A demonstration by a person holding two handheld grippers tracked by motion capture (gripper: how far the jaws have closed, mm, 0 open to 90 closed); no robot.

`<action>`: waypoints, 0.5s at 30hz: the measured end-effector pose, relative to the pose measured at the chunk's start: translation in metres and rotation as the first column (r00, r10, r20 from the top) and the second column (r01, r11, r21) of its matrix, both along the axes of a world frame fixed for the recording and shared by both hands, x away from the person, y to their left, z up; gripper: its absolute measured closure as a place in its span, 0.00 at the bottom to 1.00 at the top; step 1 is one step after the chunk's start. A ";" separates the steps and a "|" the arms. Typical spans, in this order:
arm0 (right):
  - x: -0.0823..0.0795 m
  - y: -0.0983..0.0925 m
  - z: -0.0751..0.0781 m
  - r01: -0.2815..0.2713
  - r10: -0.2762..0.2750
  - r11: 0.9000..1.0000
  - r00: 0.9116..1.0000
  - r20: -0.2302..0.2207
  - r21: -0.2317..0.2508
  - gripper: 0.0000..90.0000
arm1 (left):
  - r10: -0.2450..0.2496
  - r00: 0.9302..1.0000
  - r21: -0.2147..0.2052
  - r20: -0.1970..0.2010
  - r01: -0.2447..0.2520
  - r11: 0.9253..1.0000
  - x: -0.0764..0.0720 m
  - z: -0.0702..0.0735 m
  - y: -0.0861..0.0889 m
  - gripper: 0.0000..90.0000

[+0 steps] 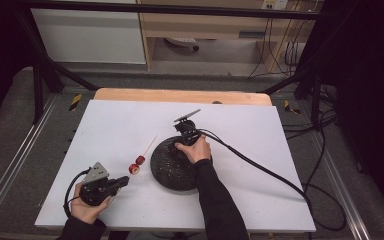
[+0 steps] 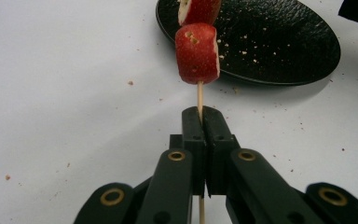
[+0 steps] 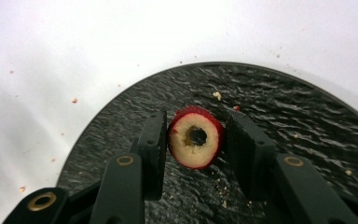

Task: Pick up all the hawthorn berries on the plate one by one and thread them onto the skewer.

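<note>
My left gripper (image 2: 200, 112) is shut on the bare end of a thin wooden skewer (image 2: 199, 95), near the table's front left (image 1: 124, 180). Two red fruit pieces are threaded on the skewer, a near one (image 2: 197, 53) and one behind it (image 2: 198, 9), and they hang just above the table (image 1: 137, 164). My right gripper (image 3: 196, 117) is over the black plate (image 3: 303, 112), shut on a red cored fruit slice (image 3: 196, 140) that stands on edge, its hole facing the camera. In the high view that gripper (image 1: 182, 140) sits at the plate's (image 1: 167, 172) far edge.
The white board (image 1: 240, 135) lies on a wooden table and is dotted with crumbs. The right gripper's cable (image 1: 260, 167) trails across the board to the right. Metal frame rails run along both sides, with shelving and cables at the back.
</note>
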State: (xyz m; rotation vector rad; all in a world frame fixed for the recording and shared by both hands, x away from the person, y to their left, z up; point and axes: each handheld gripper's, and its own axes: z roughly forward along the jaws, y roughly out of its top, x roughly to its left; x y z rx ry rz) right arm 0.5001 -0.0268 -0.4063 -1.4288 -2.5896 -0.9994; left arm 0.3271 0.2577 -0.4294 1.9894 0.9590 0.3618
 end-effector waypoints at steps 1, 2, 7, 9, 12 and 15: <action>-0.002 0.000 0.002 0.000 0.000 1.000 1.000 0.004 0.005 0.67 | 0.000 1.000 0.000 0.000 0.000 1.000 0.000 0.000 0.000 0.98; -0.003 -0.001 0.005 -0.003 0.003 1.000 1.000 0.011 0.006 0.67 | 0.000 1.000 0.001 0.000 0.000 1.000 0.000 0.000 0.000 0.98; -0.012 -0.004 0.015 -0.019 0.018 1.000 0.999 0.047 0.025 0.67 | 0.001 1.000 0.003 0.004 -0.001 1.000 -0.001 0.000 -0.001 0.98; -0.016 -0.006 0.019 -0.019 0.016 0.999 0.998 0.056 0.039 0.67 | -0.001 1.000 0.005 0.004 0.001 1.000 -0.001 0.000 -0.001 0.98; -0.022 -0.009 0.022 -0.023 0.019 0.998 0.997 0.071 0.059 0.67 | -0.003 1.000 0.006 0.004 0.003 1.000 -0.002 0.001 -0.002 0.98; -0.029 -0.015 0.022 -0.025 0.018 0.996 0.996 0.085 0.080 0.67 | -0.004 1.000 0.005 0.004 0.004 1.000 -0.002 0.001 -0.003 0.98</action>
